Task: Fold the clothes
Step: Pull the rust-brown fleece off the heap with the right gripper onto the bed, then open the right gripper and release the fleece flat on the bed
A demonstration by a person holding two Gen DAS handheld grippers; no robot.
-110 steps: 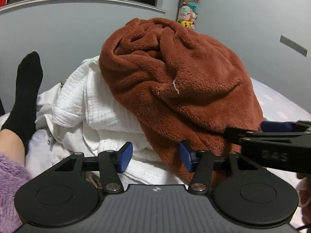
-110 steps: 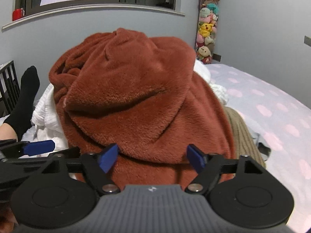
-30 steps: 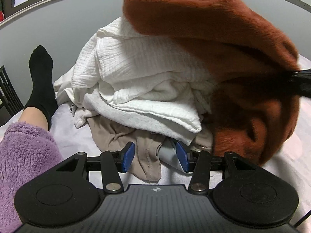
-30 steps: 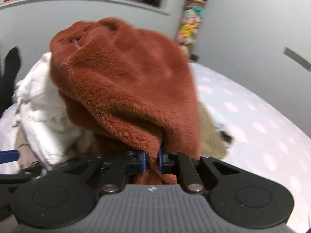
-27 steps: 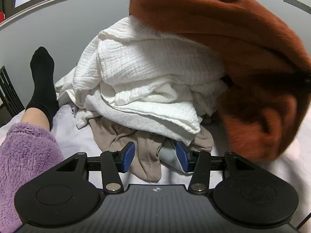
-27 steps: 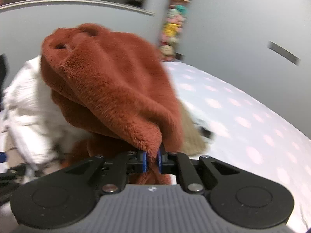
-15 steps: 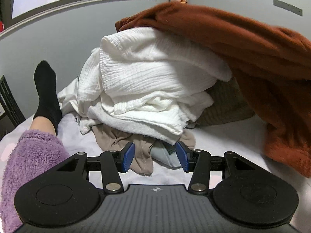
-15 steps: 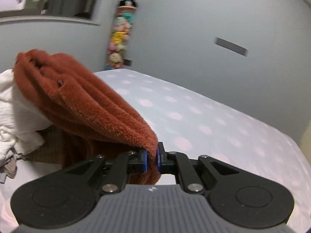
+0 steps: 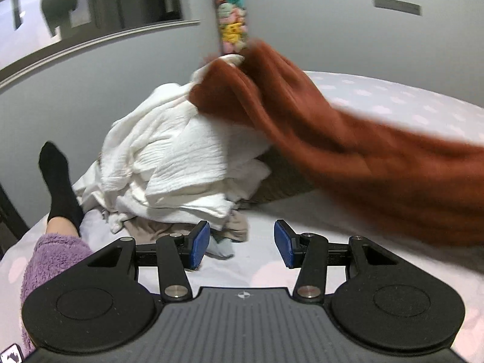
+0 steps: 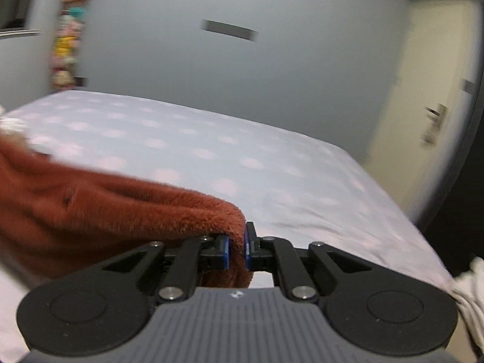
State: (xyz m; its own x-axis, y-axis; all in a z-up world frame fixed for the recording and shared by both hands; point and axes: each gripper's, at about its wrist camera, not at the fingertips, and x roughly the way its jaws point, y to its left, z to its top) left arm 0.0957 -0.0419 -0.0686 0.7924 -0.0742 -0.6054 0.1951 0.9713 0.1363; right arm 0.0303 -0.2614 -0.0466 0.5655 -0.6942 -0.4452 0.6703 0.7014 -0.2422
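1 rust fleece garment (image 9: 348, 139) stretched lower right to the white clothes pile (image 9: 181, 163) at centre, right gripper (image 10: 237, 249) fingers clamped on its edge, left gripper (image 9: 242, 243) fingers half open, empty

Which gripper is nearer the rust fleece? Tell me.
Right. The right gripper is clamped on the fleece; the left gripper hangs open, apart from it, near the white pile.

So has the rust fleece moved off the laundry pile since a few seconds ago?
Yes. The rust fleece has been dragged rightward off the white clothes by the right gripper, now stretching over bare bedsheet.
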